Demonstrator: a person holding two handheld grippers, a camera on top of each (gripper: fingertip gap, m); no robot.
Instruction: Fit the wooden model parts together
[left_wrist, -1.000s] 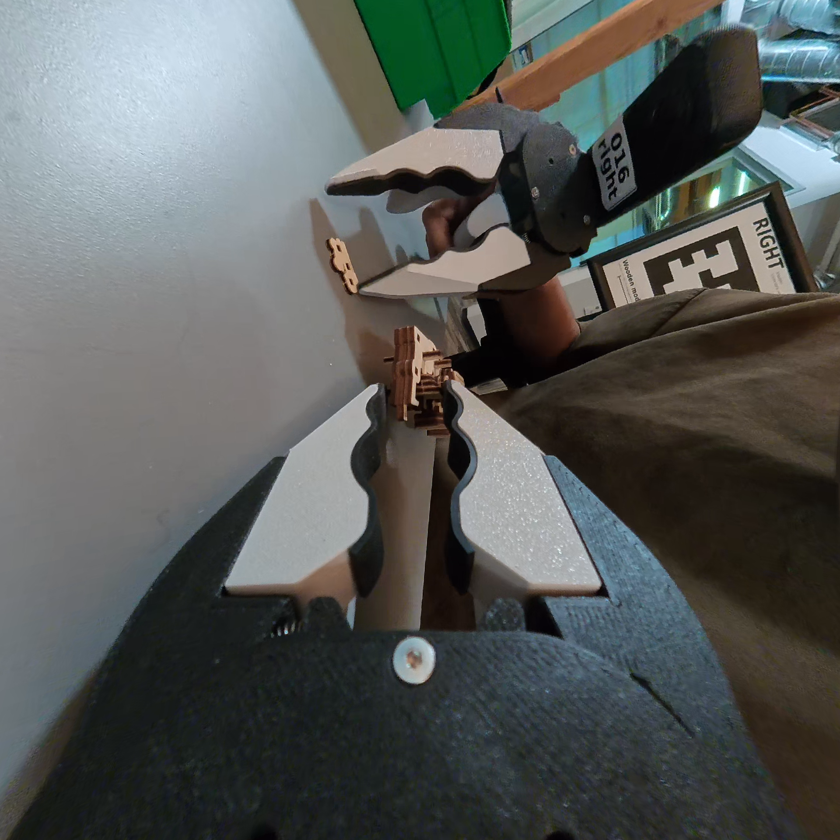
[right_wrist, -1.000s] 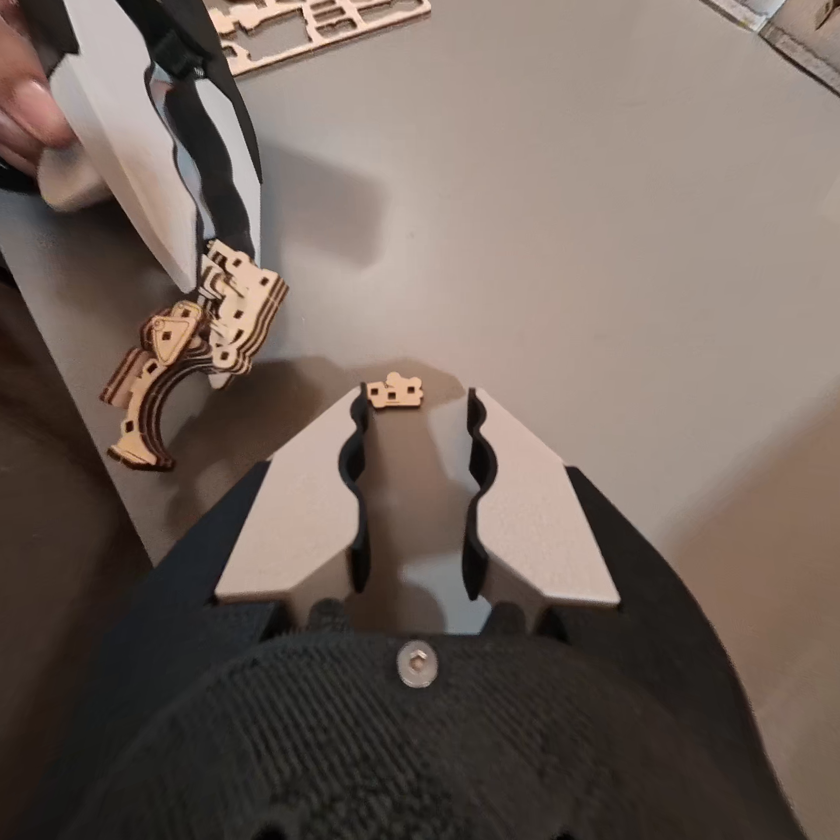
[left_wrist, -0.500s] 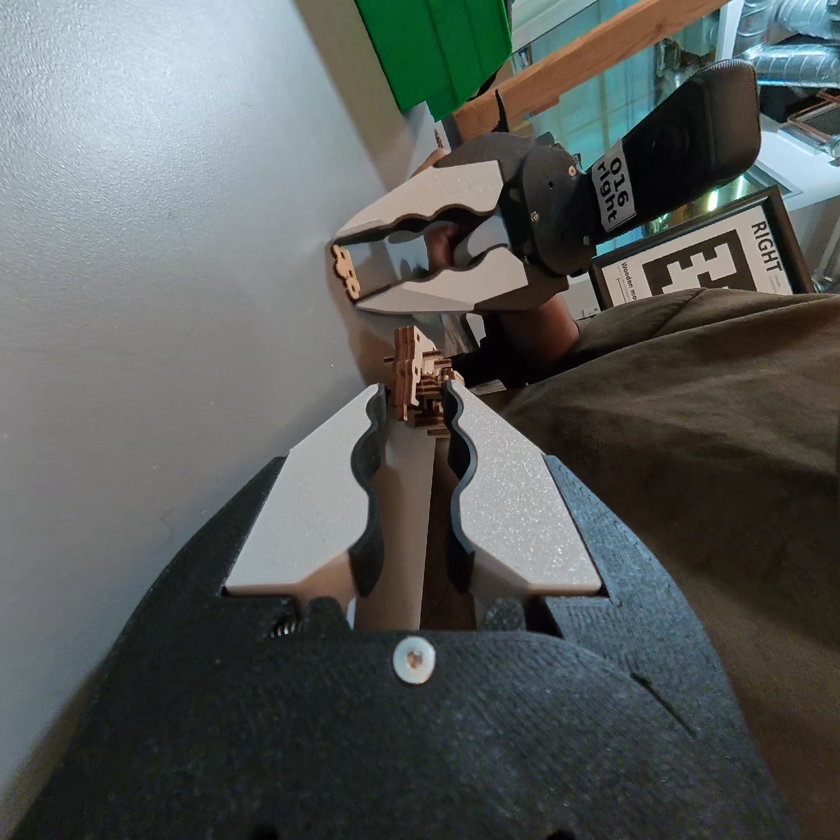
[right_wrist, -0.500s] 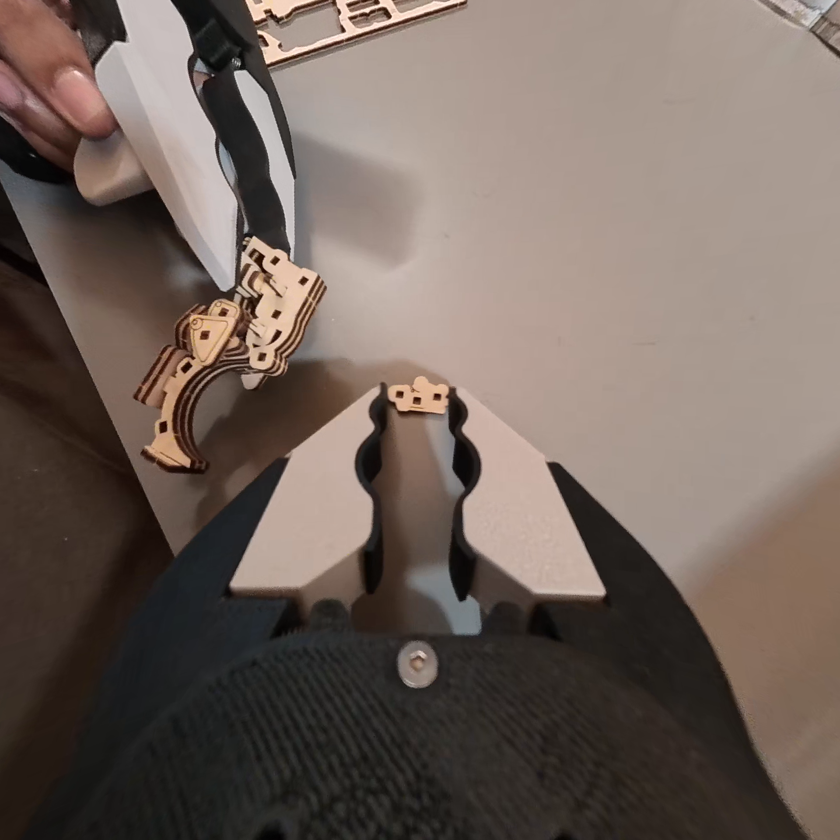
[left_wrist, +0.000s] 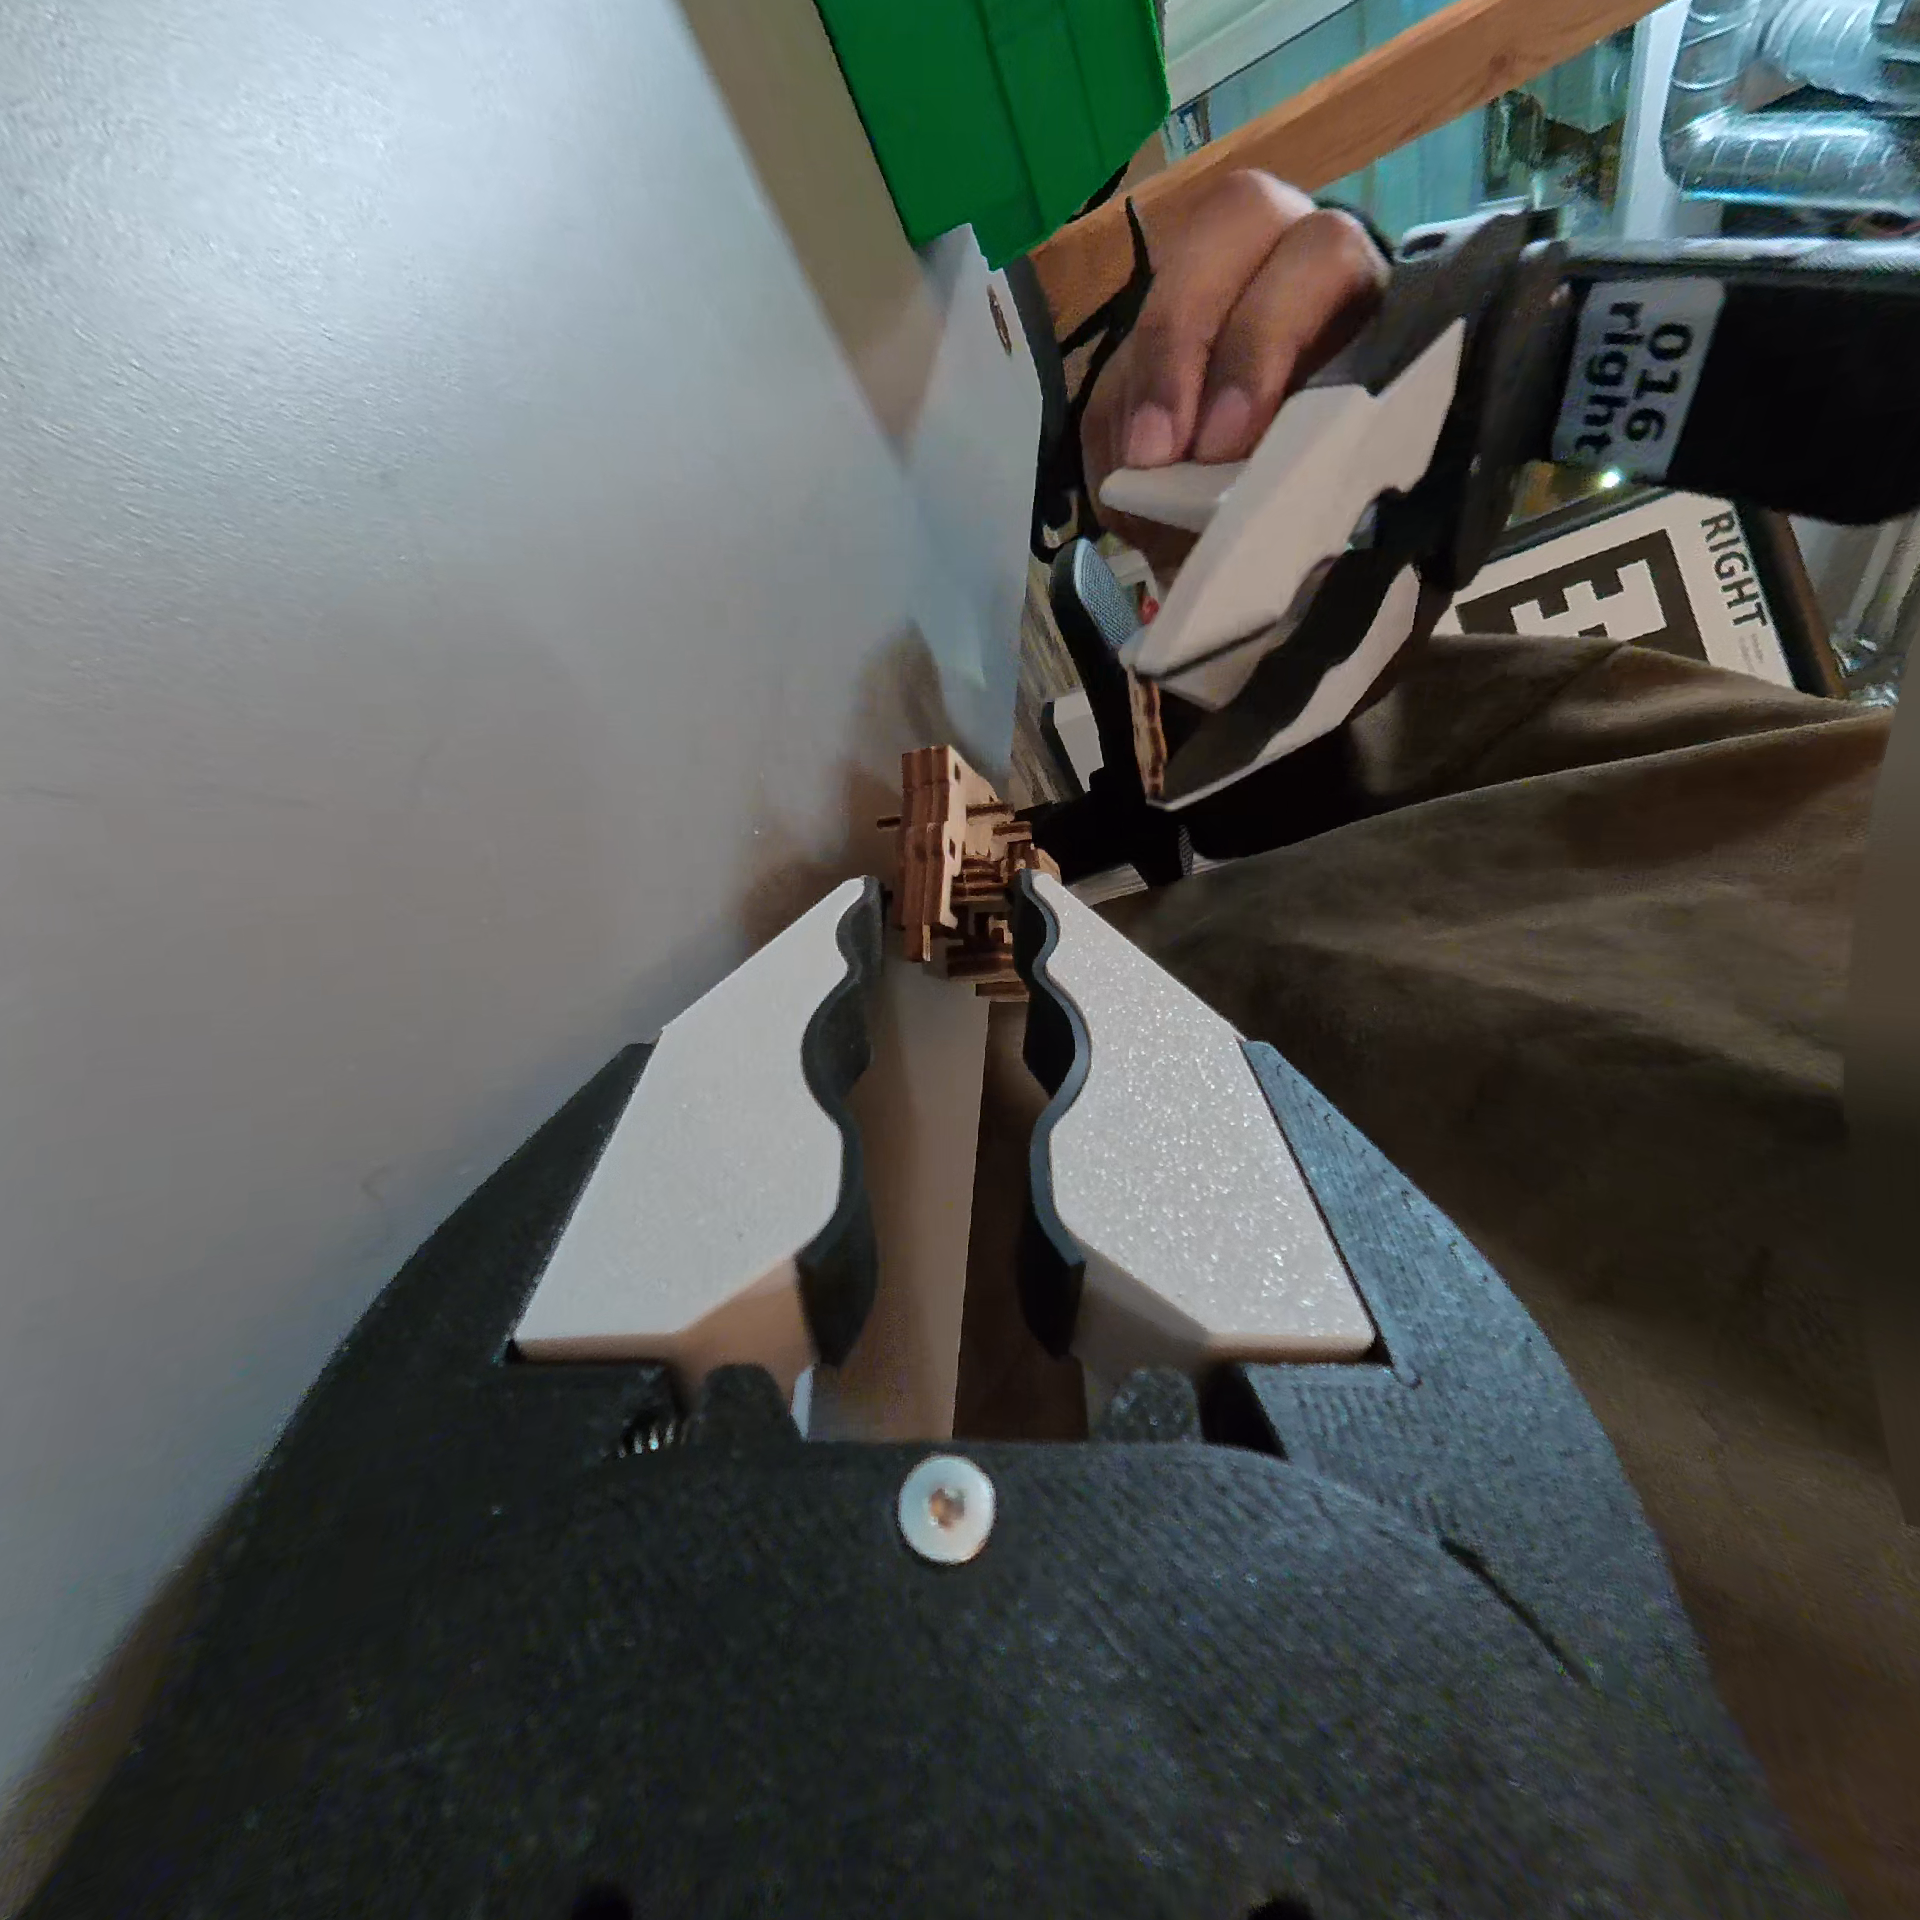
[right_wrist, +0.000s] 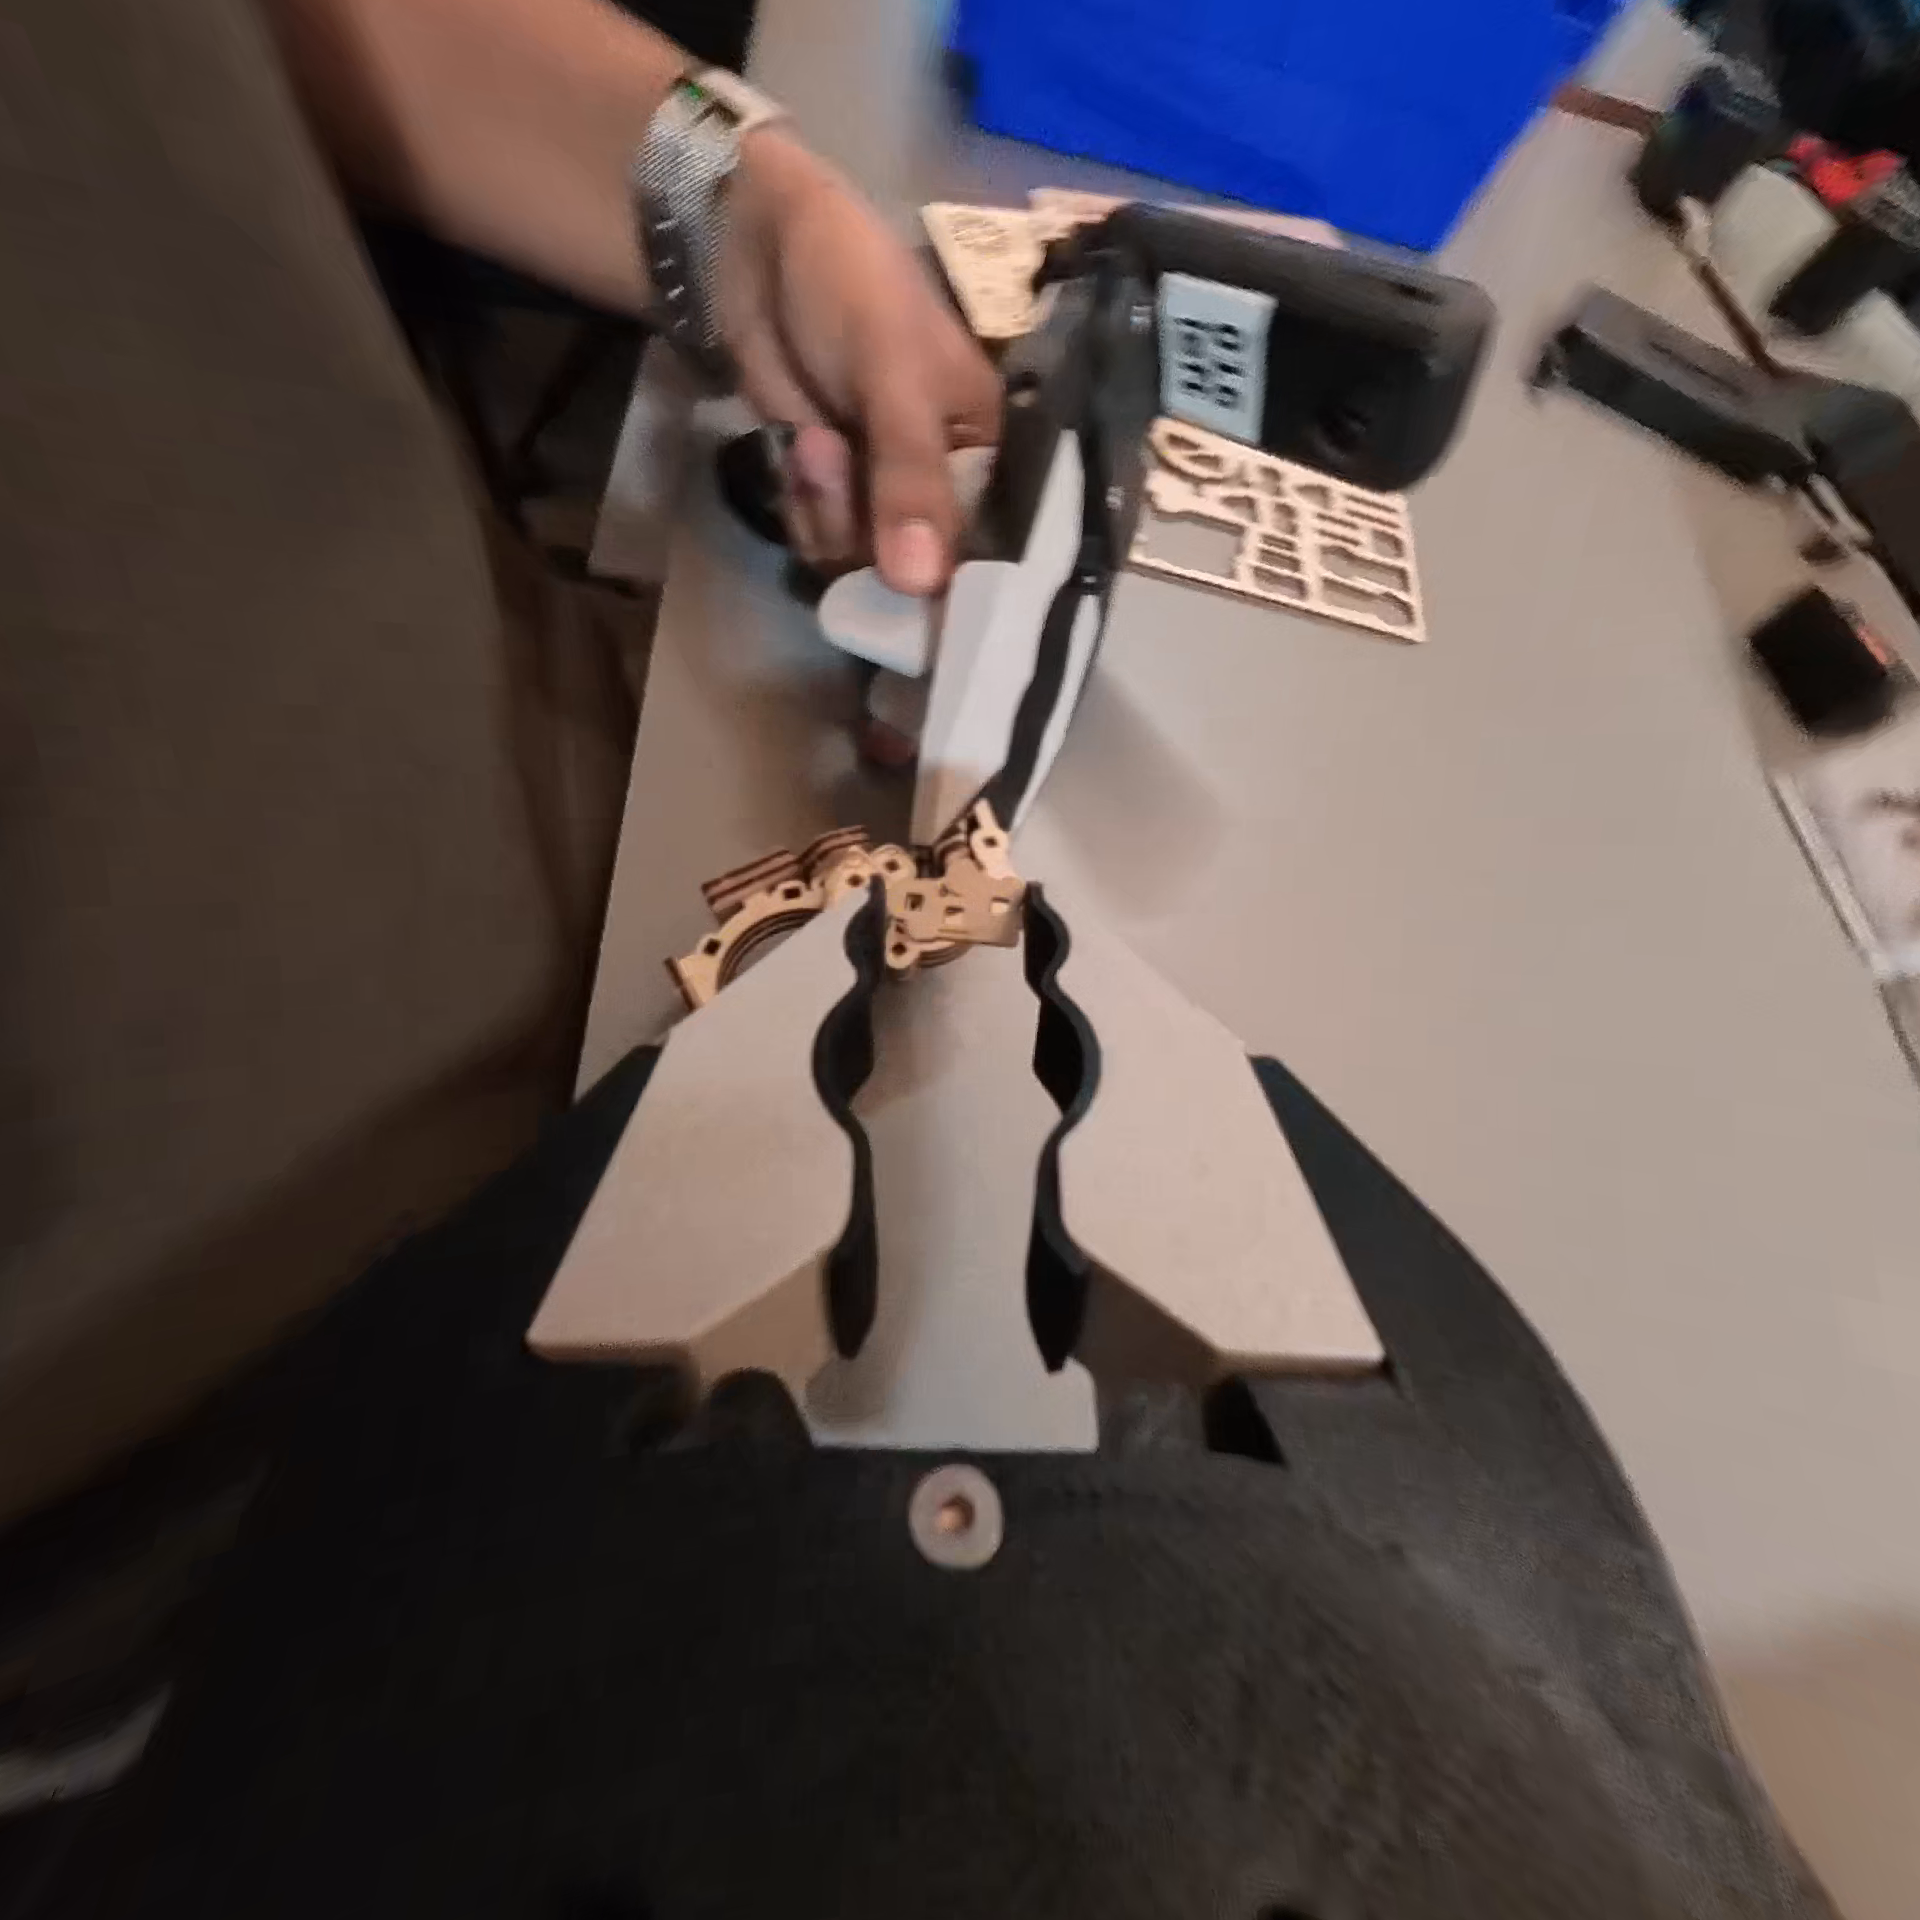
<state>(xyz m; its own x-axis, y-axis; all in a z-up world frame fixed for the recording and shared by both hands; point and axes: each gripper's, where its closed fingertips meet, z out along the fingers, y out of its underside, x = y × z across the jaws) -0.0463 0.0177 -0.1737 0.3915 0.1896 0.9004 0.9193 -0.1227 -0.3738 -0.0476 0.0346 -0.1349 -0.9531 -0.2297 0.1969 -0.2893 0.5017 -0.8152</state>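
My left gripper (left_wrist: 948, 891) is shut on a layered wooden model (left_wrist: 951, 883) and holds it at the table's near edge. In the right wrist view the left gripper (right_wrist: 971, 821) reaches in from the far side, and the model's curved part (right_wrist: 769, 914) sticks out to the left. My right gripper (right_wrist: 951, 904) is shut on a small flat wooden piece (right_wrist: 961, 914) and holds it right against the model. In the left wrist view the right gripper (left_wrist: 1153, 727) hangs just beyond the model with the small piece (left_wrist: 1146, 727) at its tips.
A wooden parts sheet (right_wrist: 1288, 540) lies on the grey table (right_wrist: 1403, 883) behind the left gripper. A blue bin (right_wrist: 1278, 94) stands at the back. A green bin (left_wrist: 987, 104) and a framed sign (left_wrist: 1621, 592) show in the left wrist view. Olive clothing (left_wrist: 1507, 1039) is close by. One gripper's finger ends stand about 5 centimetres off the other's.
My right gripper shut on the small piece lying on the table, lifted it and carried it over to the model. The left gripper kept its hold on the model.
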